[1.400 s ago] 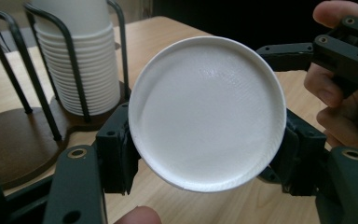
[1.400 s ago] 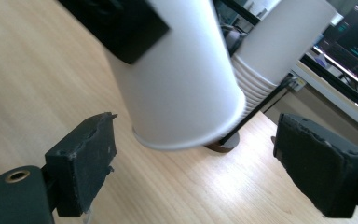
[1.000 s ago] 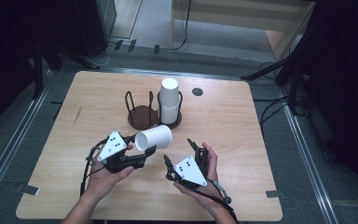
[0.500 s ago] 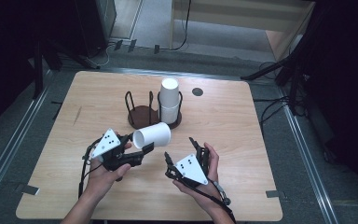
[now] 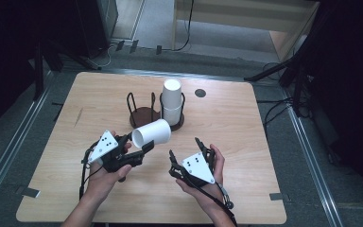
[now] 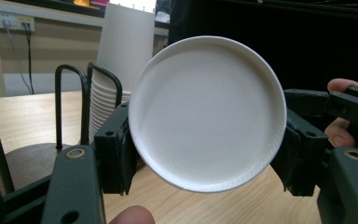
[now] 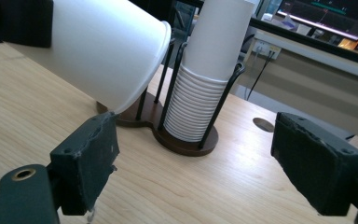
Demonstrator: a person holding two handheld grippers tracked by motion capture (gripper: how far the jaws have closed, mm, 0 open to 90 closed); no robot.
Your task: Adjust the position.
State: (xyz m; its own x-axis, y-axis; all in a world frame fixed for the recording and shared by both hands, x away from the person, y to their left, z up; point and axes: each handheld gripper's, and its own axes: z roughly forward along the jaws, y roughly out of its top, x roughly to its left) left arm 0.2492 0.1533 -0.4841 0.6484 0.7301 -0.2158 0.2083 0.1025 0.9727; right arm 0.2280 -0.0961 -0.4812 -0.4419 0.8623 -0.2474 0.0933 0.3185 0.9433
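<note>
A white paper cup [image 5: 152, 135] lies on its side above the table, and my left gripper [image 5: 141, 143] is shut on its bottom end. In the left gripper view the cup's round bottom [image 6: 207, 112] faces the camera with a jaw pressed on each side. A dark cup holder [image 5: 144, 115] stands behind it: its left slot is bare, its right slot holds a stack of white cups [image 5: 172, 100]. My right gripper [image 5: 185, 148] is open to the right of the held cup. Its jaws have just been closing, with nothing between them. The cup's rim [image 7: 164, 42] hangs above its left jaw.
The wooden table [image 5: 264, 179] has a small dark round hole [image 5: 200, 93] behind the holder. A person's hands hold both grippers near the front edge. Cables and dark stands lie on the floor around the table.
The right gripper's jaws have drawn a little closer together. The left gripper and its cup have hardly moved.
</note>
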